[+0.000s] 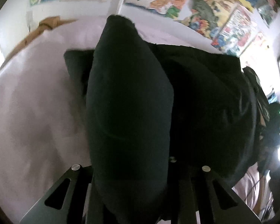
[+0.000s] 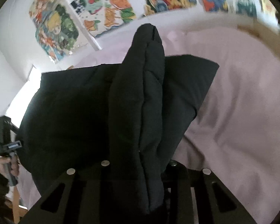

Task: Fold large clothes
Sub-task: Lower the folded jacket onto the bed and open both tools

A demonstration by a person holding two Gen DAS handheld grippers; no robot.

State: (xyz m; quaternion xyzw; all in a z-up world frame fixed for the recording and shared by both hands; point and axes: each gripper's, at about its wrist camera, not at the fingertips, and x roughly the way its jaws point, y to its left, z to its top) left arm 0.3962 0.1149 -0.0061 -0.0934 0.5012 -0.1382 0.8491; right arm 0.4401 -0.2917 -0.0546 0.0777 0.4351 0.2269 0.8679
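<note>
Garment: a black padded garment (image 1: 205, 97) is lying across the bed (image 1: 33, 112), over its pale pink sheet, with two bunched folds being lifted off it.
Left hand-held gripper (image 1: 129, 183): its jaws are pinching one thick fold of the black fabric, which is bulging forward between them.
Right hand-held gripper (image 2: 151, 184): its jaws are clamping another stitched fold, standing up ahead of them.
Background: colourful comic posters (image 2: 56, 28) are covering the wall beyond the bed's far edge.
</note>
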